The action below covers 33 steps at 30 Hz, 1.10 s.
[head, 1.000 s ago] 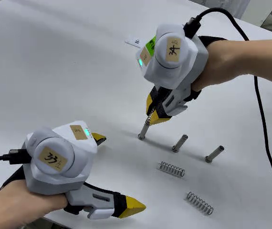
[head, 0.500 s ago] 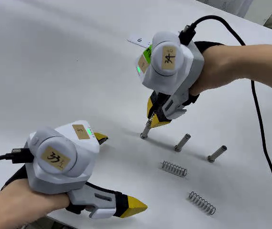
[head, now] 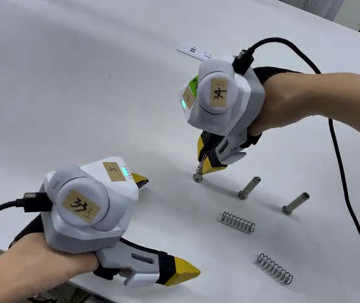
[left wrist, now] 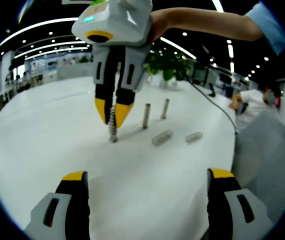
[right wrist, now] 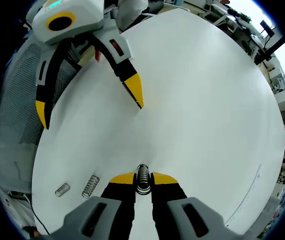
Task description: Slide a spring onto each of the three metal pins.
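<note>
Three metal pins stand in a row on the white table (head: 72,95). My right gripper (head: 204,165) is shut on a spring (head: 199,170) that is threaded over the leftmost pin (head: 198,177), low near its base. From the right gripper view the spring (right wrist: 143,180) sits pinched between the yellow tips. The middle pin (head: 249,187) and right pin (head: 295,203) are bare. Two loose springs (head: 237,222) (head: 275,268) lie in front of them. My left gripper (head: 162,227) hovers open near the front edge, holding nothing; its own view shows the right gripper (left wrist: 113,111) over the pin.
A black cable (head: 344,189) trails from the right gripper across the table's right side. A small white label (head: 194,50) lies at the back. The table's front edge runs just below the left gripper.
The right gripper has sunk lower along the leftmost pin with the spring, so less of the pin shows below its tips. The left gripper stays open and roughly in place.
</note>
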Tool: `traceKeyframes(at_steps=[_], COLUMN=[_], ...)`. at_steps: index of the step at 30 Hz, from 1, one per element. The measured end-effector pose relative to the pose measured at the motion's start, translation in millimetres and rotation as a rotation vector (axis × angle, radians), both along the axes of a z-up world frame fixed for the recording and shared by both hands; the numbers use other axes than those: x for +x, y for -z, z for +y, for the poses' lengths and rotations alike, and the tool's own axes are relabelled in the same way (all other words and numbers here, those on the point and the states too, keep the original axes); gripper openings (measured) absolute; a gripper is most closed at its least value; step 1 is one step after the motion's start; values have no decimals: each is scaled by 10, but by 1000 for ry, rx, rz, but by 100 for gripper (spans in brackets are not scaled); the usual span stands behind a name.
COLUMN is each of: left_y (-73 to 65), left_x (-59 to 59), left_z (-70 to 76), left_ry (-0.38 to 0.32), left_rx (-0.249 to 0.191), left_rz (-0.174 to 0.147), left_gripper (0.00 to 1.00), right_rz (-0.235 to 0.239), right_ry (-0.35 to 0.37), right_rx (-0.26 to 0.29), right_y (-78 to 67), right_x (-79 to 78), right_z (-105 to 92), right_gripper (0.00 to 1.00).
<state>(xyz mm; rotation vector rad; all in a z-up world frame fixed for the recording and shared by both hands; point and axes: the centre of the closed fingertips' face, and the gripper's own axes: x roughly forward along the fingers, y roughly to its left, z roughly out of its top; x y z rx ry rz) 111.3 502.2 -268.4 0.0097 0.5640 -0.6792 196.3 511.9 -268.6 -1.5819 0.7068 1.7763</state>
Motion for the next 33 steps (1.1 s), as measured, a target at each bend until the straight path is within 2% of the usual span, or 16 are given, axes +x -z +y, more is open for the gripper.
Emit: traceKeyframes(at_steps=[6, 14, 23, 28, 33], left_y=[3, 8, 11, -25, -56], left_x=[8, 12, 8, 31, 53], left_z=[-2, -20, -67, -61, -42], left_ry=[4, 12, 27, 34, 33], left_rx=[-1, -4, -9, -4, 1], left_rz=[1, 3, 9, 0, -9], left_gripper=[100, 100, 100, 100, 100], right_rz=[4, 5, -6, -4, 6], right_ry=[3, 8, 16, 22, 18], right_rx=[-4, -4, 12, 67, 91], right_y=[109, 125, 145, 148, 153], right_x=[-25, -49, 0, 35, 5], right_z=[3, -20, -4, 26, 3], right_gripper=[13, 13, 14, 30, 45])
